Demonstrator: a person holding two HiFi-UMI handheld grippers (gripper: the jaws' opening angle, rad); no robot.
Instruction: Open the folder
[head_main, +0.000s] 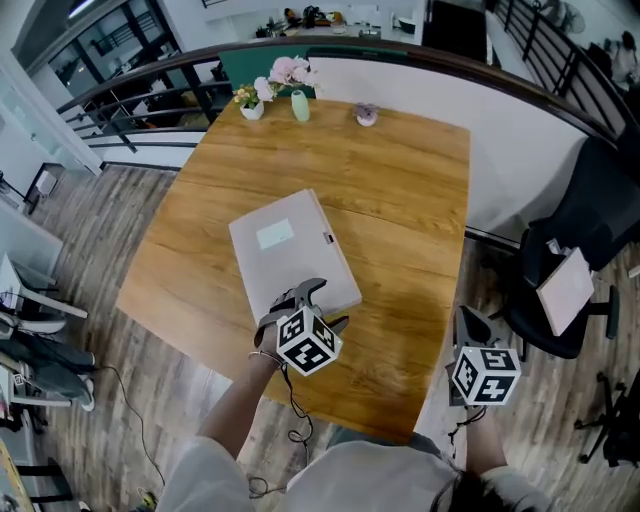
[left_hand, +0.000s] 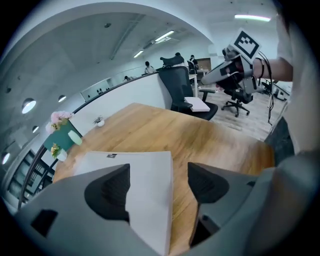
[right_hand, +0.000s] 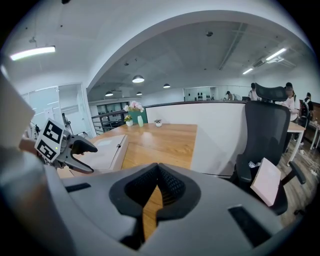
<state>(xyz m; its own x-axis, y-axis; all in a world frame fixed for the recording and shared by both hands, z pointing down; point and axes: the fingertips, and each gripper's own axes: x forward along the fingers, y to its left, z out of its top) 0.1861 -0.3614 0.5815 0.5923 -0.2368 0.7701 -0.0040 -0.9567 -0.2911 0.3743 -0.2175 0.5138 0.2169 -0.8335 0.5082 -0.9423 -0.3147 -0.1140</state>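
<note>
Over folder (head_main: 290, 250) corner: L gripper (head_main: 322, 305), jaws apart, prob. clear.

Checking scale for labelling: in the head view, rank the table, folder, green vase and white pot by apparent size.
Largest: table
Then: folder
Smallest: green vase and white pot, too close in size to rank; both stand farthest from the camera.

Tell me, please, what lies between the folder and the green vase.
Only bare tabletop lies between the folder and the green vase, as the head view shows.
</note>
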